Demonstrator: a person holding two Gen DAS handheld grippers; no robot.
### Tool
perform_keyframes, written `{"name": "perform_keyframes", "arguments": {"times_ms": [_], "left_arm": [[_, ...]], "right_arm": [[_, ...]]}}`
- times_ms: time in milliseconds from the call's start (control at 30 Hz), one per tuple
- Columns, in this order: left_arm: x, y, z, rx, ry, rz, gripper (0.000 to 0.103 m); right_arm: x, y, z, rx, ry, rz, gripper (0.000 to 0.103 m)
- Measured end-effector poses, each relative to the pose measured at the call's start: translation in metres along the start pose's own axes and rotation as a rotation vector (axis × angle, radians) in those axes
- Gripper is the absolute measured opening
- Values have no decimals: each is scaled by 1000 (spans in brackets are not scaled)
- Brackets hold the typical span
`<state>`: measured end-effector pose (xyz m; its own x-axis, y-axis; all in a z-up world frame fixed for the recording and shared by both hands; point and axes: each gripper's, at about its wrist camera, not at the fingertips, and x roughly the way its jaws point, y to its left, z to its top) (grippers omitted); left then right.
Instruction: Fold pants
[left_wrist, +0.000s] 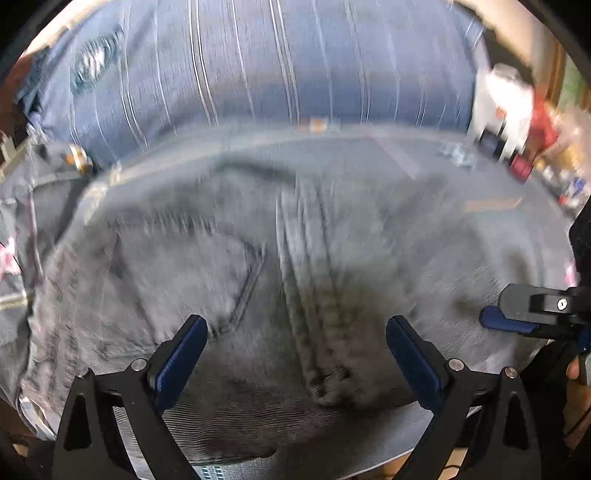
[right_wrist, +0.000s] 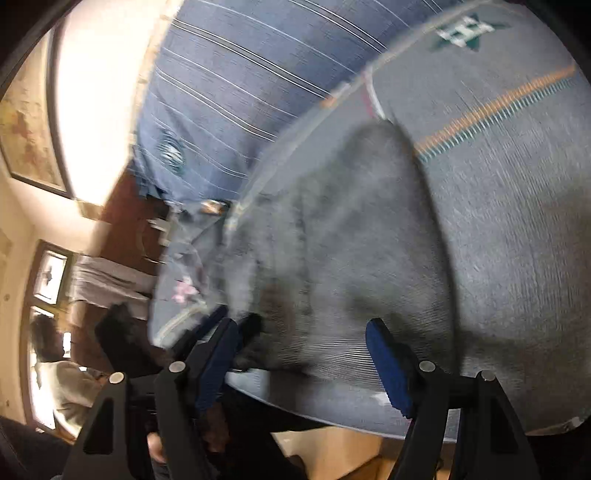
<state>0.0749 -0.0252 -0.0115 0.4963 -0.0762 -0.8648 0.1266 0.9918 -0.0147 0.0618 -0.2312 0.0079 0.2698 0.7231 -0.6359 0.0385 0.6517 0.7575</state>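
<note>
Grey denim pants (left_wrist: 229, 258) matt, coarse; blue striped cloth (left_wrist: 277, 62) smooth

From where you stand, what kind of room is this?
Probably a bedroom at home: grey pants lie on a bed's grey cover, a blue striped pillow sits behind, and framed pictures hang on the wall.

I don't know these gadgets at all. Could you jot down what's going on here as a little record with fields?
Garment: grey pants, lying on the bed, blurred
Surface: grey bedspread with an orange stripe
Behind it: blue striped pillow
Left gripper: open, over the pants, nothing held
Right gripper: open, at the pants' near edge, nothing held
Folding: cannot tell how far along
</note>
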Motion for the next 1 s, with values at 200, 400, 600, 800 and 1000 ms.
{"name": "perform_keyframes", "arguments": {"times_ms": [200,400,600,800,1000], "left_arm": [[-9,7,-5,-18,-31,-27,99],[-31,34,-12,-110,-62,-77,99],[-46,76,-26,-218,-87,-79,99],[-69,135,-46,-401,-143,-36,99],[-80,188,-70,-600,-166,-5,99]], "right_arm": [[-11,9,12,-19,-7,-29,75],[-10,39,63,-78,-37,-25,75],[31,6,125,2,-39,-75,75],[12,16,110,-6,-83,-1,75],[20,17,67,-74,3,-45,80]]}}
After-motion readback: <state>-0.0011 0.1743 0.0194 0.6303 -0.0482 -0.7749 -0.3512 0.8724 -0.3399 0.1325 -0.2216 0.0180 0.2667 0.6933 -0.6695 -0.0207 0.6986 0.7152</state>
